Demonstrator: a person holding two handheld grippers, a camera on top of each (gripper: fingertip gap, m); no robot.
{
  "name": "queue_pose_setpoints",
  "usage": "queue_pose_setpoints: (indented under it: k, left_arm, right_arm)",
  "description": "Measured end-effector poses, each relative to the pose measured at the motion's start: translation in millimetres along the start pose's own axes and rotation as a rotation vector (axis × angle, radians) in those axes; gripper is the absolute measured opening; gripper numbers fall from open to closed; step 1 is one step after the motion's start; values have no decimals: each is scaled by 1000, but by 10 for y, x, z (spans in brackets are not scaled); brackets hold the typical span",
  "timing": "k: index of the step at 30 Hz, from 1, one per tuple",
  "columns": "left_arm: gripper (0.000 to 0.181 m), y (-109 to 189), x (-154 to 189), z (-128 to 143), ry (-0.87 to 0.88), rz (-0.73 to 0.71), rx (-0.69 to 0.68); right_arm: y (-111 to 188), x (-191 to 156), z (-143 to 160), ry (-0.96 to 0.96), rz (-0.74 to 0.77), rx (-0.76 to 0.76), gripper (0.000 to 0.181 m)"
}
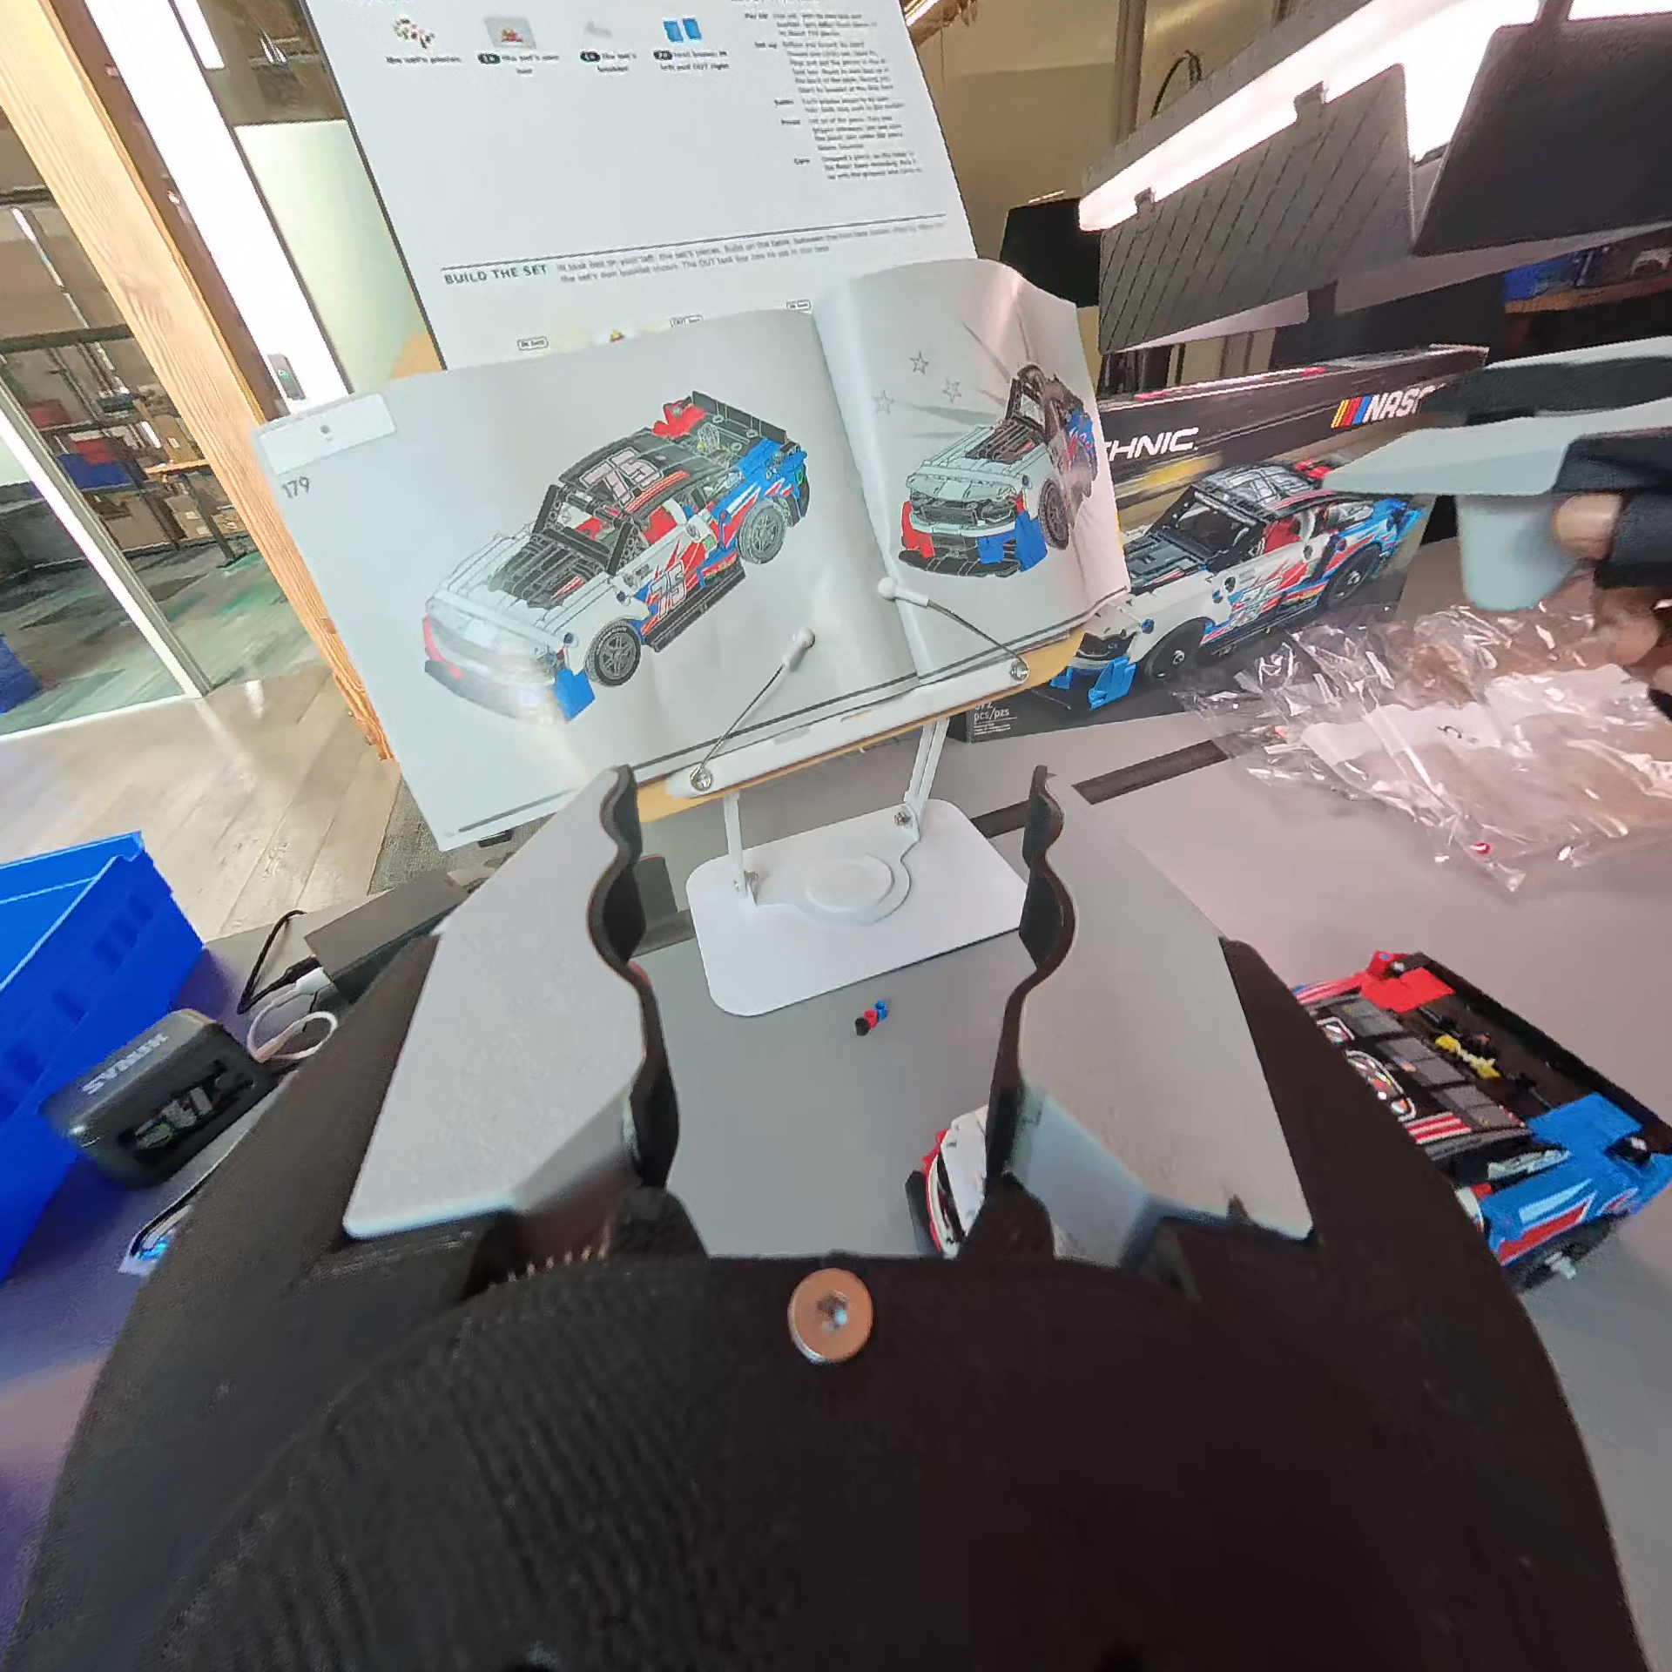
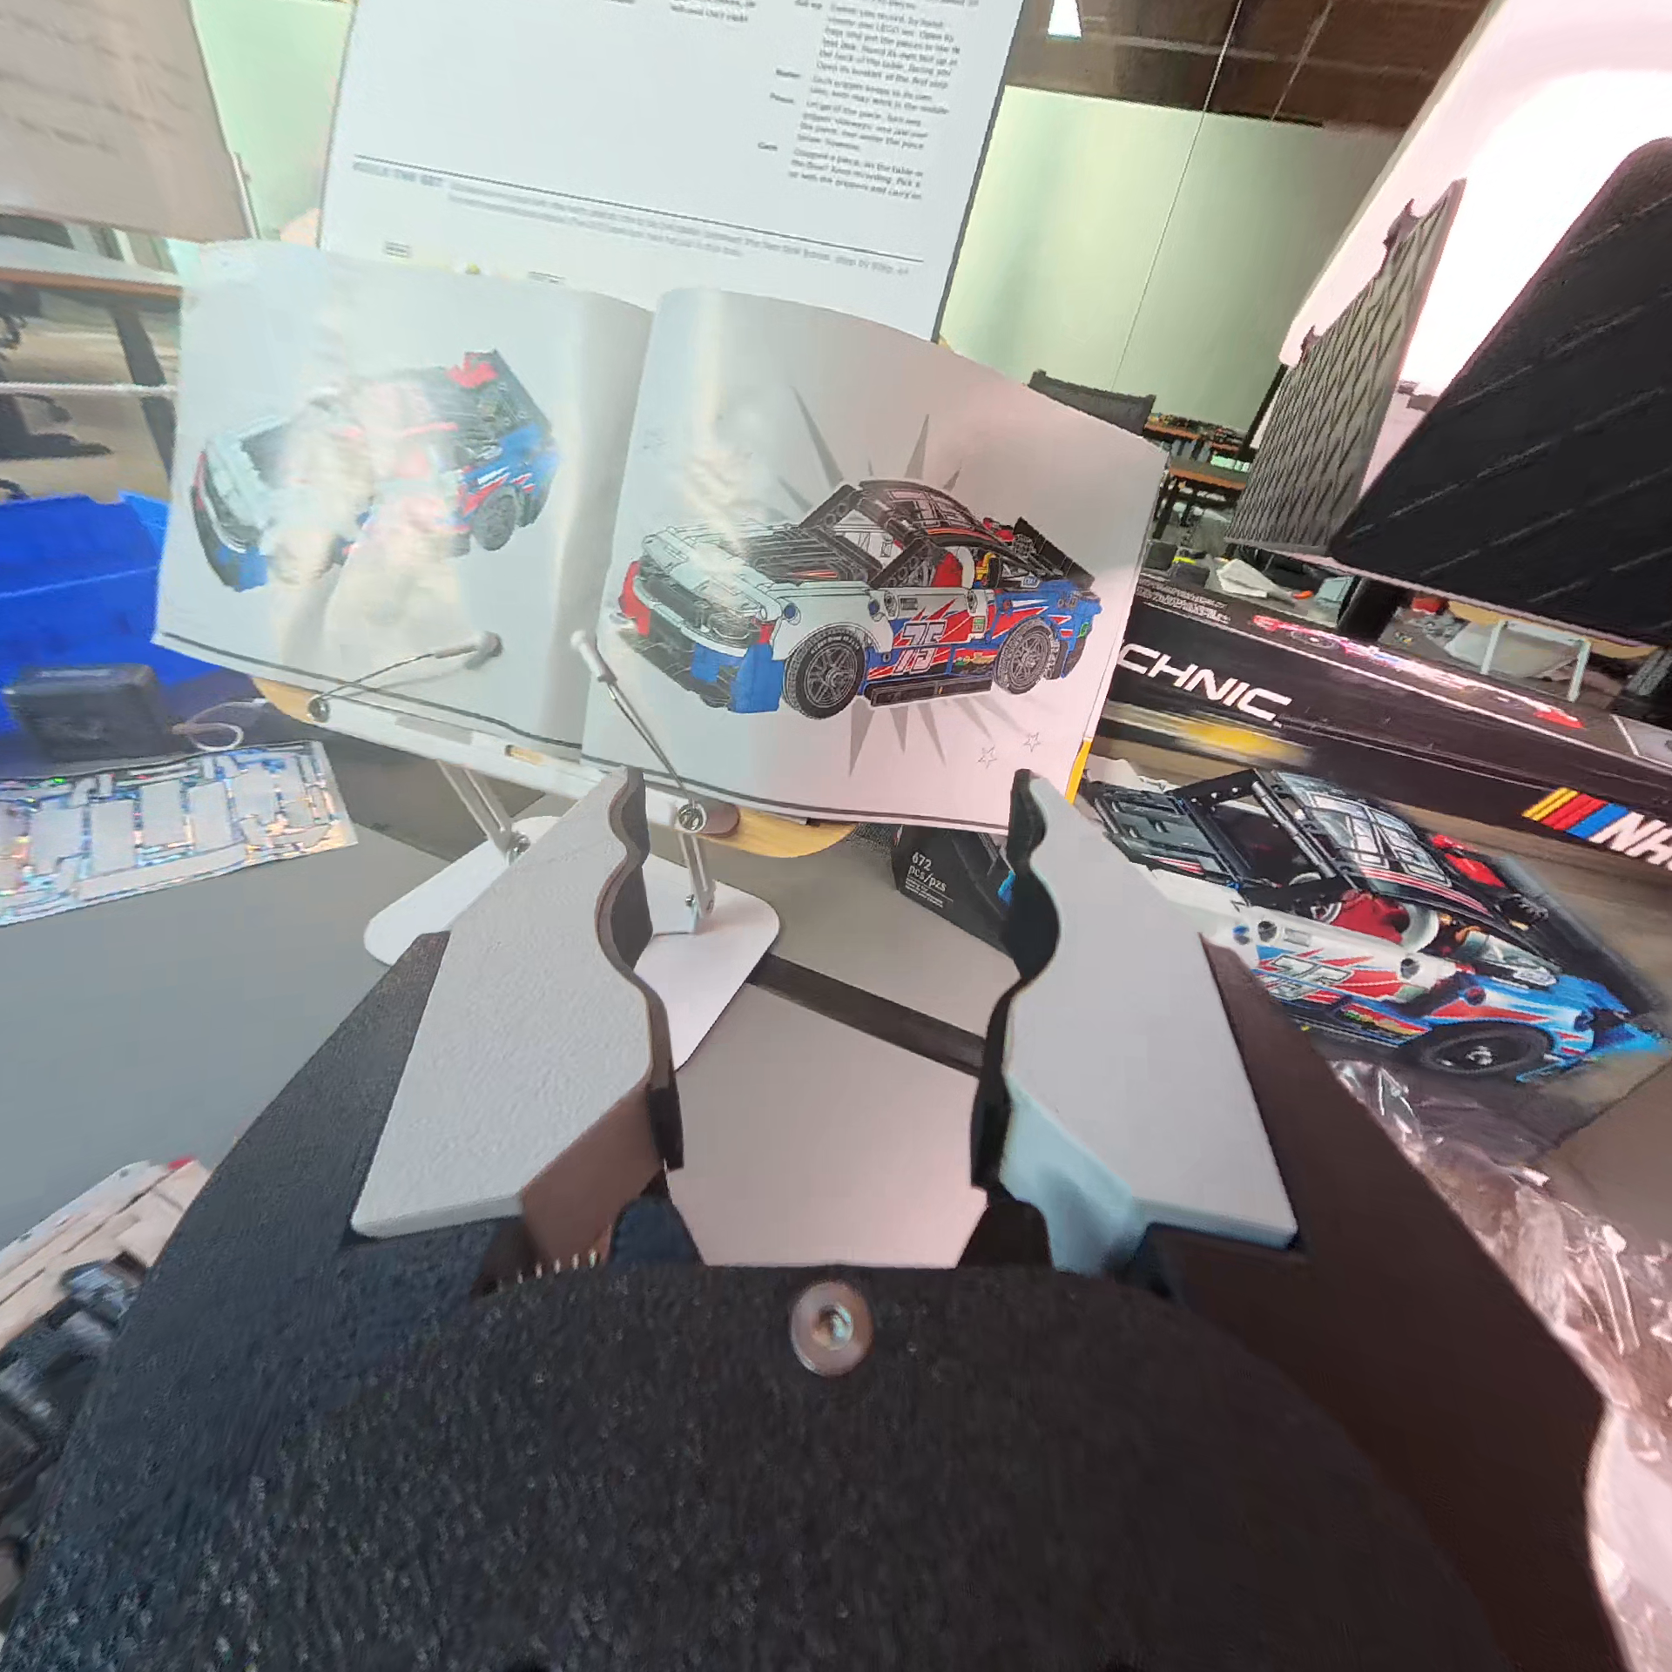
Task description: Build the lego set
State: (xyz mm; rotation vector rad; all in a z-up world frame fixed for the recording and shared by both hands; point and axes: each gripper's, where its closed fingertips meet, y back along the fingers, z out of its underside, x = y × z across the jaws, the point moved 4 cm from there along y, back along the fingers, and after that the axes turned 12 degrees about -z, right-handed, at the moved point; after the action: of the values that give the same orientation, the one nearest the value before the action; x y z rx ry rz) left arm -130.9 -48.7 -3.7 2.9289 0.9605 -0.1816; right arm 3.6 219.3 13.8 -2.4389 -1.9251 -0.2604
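The built lego car (image 1: pixel 1484 1122), black, red and blue, lies on the grey table at the right of the left wrist view. Its white and red end (image 1: pixel 950 1176) shows under my left gripper's right finger. My left gripper (image 1: pixel 832 814) is open and empty above the table, facing the open instruction booklet (image 1: pixel 633 561) on its white stand (image 1: pixel 859 914). A few tiny loose pieces (image 1: pixel 870 1018) lie by the stand's base. My right gripper (image 2: pixel 828 796) is open and empty, also facing the booklet (image 2: pixel 814 561). It also shows at the right edge of the left wrist view (image 1: pixel 1411 443), held by a hand.
The lego box (image 1: pixel 1267 543) (image 2: pixel 1357 905) stands behind the booklet stand at the right. Crumpled clear plastic bags (image 1: pixel 1448 724) lie in front of it. A blue bin (image 1: pixel 81 977) and a black device (image 1: pixel 154 1113) are at the left, with a shiny sticker sheet (image 2: pixel 154 832) nearby. A white printed board (image 1: pixel 651 163) stands behind.
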Motion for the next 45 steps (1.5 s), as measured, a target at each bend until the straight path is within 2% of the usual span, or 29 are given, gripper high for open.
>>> queue_pose_setpoints:
  k: [4, 8, 19, 26, 33, 38, 42, 45]
  left_arm:
    - [84, -281, 105, -84, 34, 24, -9]
    - [84, -422, 230, -63, 46, 42, -25]
    - [84, -515, 320, 45, 59, 52, -62]
    - [81, -406, 318, 111, 60, 69, -68]
    - [77, 89, 356, 358, 52, 128, -86]
    - [78, 760, 394, 775, 2, 204, -156]
    - [79, 1239, 322, 1163, 2, 198, -229]
    - [81, 1537, 329, 1339, 30, 172, -243]
  right_arm:
    - [-321, 31, 49, -10, 0, -39, 79]
    - [-432, -34, 54, 3, -3, -54, 80]
    - [-451, -115, 95, 24, -3, -72, 81]
    - [-309, -195, 162, 48, 5, -92, 81]
    - [295, -589, 415, 75, 7, -126, 80]
    - [1017, -1112, 945, 69, -119, -239, 80]
    - [1616, -1444, 1381, 61, -155, -307, 83]
    - [1964, -1673, 1625, 15, -164, -334, 86]
